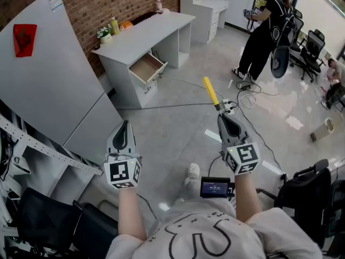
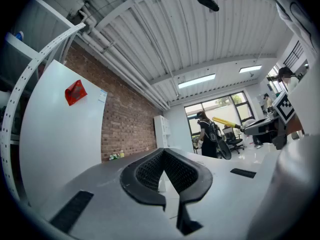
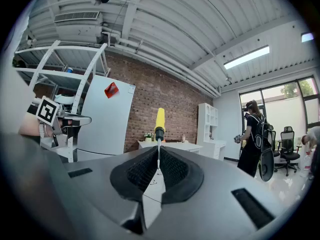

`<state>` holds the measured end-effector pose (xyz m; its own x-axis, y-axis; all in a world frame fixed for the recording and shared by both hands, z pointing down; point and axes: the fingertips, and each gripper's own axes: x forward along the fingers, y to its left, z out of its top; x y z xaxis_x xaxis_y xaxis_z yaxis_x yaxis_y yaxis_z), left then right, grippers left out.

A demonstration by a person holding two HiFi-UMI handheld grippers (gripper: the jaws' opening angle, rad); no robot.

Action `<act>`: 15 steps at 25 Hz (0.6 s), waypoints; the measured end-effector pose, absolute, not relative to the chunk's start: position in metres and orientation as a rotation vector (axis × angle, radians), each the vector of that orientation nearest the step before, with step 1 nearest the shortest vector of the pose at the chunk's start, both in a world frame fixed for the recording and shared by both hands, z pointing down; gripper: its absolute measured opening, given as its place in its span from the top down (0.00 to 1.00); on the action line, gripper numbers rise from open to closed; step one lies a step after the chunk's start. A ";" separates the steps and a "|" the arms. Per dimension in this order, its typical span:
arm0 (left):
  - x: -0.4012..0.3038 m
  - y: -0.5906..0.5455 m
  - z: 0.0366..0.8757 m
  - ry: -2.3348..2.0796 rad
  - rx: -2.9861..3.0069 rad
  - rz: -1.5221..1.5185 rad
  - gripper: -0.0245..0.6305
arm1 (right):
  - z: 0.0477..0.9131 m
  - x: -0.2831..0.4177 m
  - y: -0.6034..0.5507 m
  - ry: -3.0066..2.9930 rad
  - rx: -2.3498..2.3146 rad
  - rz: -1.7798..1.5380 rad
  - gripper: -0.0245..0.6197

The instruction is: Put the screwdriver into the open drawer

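Yellow-handled, the screwdriver (image 1: 210, 92) was clenched by its shaft in the right tongs (image 1: 222, 112) in the head view. The open drawer (image 1: 146, 68) under the white worktop (image 1: 145, 34) lay well apart at 10 o'clock, and the left tongs (image 1: 125, 124) hung alongside. The left gripper view showed jaws clenched on nothing. The right gripper view showed the shaft pinched, handle at 12 o'clock. This looked like the carry step. The next move likely called for closing on the drawer and lowering the tool inside before letting go.
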<state>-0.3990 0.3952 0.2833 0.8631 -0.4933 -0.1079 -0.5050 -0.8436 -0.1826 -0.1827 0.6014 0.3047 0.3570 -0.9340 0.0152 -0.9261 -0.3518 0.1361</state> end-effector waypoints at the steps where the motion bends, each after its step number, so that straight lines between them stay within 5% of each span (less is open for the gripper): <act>1: -0.397 0.393 0.283 0.770 -2.832 0.084 0.94 | 0.305 -0.180 0.598 -1.715 2.483 -0.099 0.92; 15: -0.341 0.324 0.289 0.832 -2.825 0.060 0.94 | 0.313 -0.115 0.523 -1.799 2.451 -0.074 0.92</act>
<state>-0.3408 0.3241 0.2892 0.8413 -0.5324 -0.0938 -0.5404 -0.8229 -0.1759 -0.1153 0.5226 0.3128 0.3005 -0.9536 0.0205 -0.9487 -0.2966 0.1095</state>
